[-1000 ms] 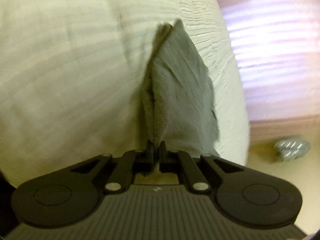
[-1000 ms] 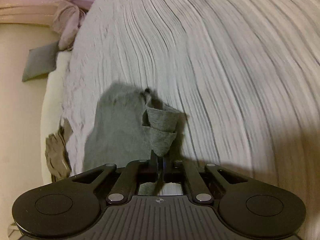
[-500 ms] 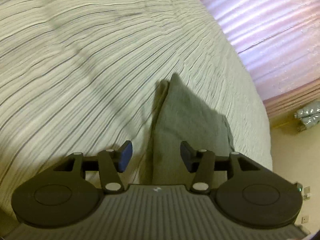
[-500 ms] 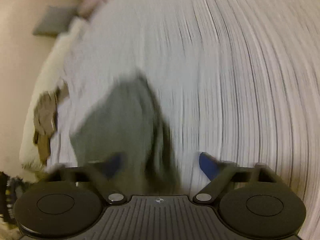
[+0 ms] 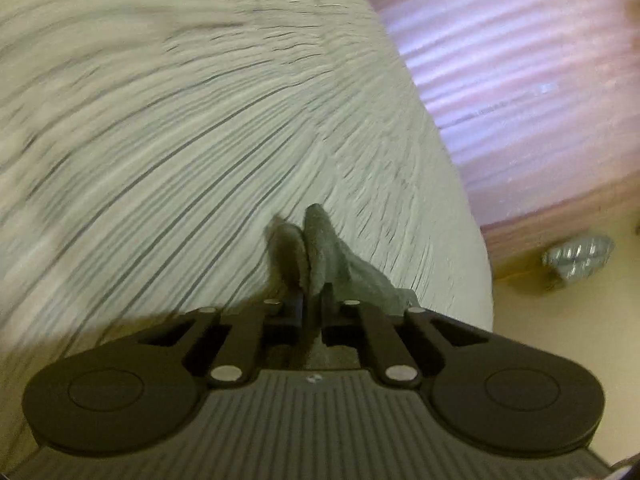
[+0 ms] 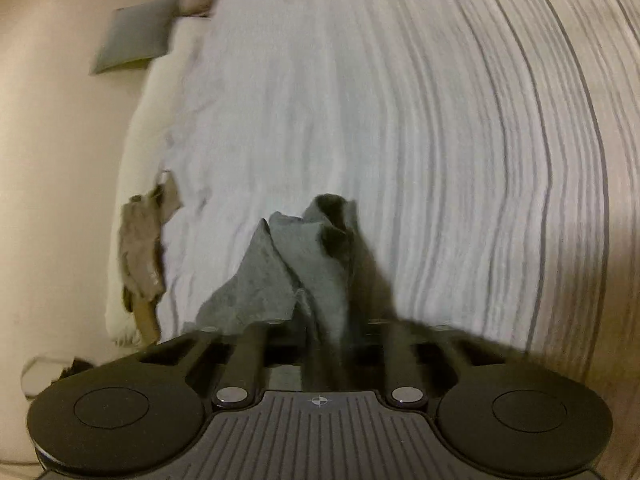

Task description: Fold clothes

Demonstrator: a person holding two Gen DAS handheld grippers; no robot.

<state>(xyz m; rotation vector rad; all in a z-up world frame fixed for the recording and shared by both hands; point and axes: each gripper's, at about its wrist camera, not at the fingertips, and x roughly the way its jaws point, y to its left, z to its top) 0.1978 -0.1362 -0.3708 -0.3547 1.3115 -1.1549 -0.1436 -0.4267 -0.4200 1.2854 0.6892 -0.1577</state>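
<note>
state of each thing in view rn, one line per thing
left gripper: shut on grey cloth
right gripper: shut on grey cloth
grey cloth: bunched, pinched by both grippers
striped bedspread: spread flat
brown garment: crumpled at bed's edge
grey folded item: lying flat

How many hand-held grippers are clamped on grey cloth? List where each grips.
2. The left hand-held gripper pinches the grey cloth near the right edge of the striped bedspread; the right hand-held gripper clamps a bunched fold.
</note>
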